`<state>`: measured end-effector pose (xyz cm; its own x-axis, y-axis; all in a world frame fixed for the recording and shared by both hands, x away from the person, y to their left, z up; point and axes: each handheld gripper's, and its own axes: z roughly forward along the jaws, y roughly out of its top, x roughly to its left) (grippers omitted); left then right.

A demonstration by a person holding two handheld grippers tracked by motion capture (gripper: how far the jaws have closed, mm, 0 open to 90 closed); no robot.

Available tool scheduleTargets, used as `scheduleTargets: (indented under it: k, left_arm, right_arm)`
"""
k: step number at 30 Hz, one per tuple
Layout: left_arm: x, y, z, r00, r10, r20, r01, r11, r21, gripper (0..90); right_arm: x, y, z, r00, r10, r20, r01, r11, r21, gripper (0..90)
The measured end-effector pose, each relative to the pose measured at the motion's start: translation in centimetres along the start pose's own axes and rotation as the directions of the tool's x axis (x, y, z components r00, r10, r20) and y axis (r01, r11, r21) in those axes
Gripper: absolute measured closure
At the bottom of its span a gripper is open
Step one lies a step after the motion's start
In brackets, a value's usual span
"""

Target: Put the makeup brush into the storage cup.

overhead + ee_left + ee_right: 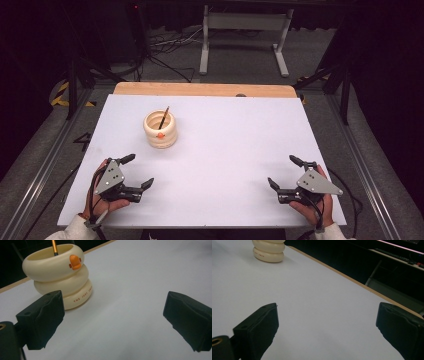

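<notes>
Left gripper (pixel 137 171), black with two jaws and a grey three-cornered plate: jaws spread wide, holding nothing, above the white tabletop (pixel 225 150) near its front left corner. Right gripper (pixel 285 172), of the same build: jaws equally wide apart, empty, near the front right corner. Each is held in a hand resting low at the table's near edge, jaws pointing inward and forward. The cream, ring-stacked duck-faced pen holder (pixel 160 130) stands upright ahead of the left gripper, apart from it, with a thin dark pen (pixel 164 117) leaning inside.
</notes>
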<state>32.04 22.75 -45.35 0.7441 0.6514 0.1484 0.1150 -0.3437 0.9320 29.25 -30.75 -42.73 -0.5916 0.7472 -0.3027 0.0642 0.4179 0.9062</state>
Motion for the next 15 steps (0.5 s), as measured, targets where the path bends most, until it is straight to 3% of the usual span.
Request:
scheduleTargets:
  k: [15]
  left_arm:
    - [-0.19, 0.22, 0.18, 1.0000, 0.003, 0.008, -0.003, 1.0000, -0.004, 4.4]
  right_arm:
    - [-0.13, -0.15, -0.04, 0.9999, 0.014, -0.005, -0.015, 1.000, -0.010, 5.0]
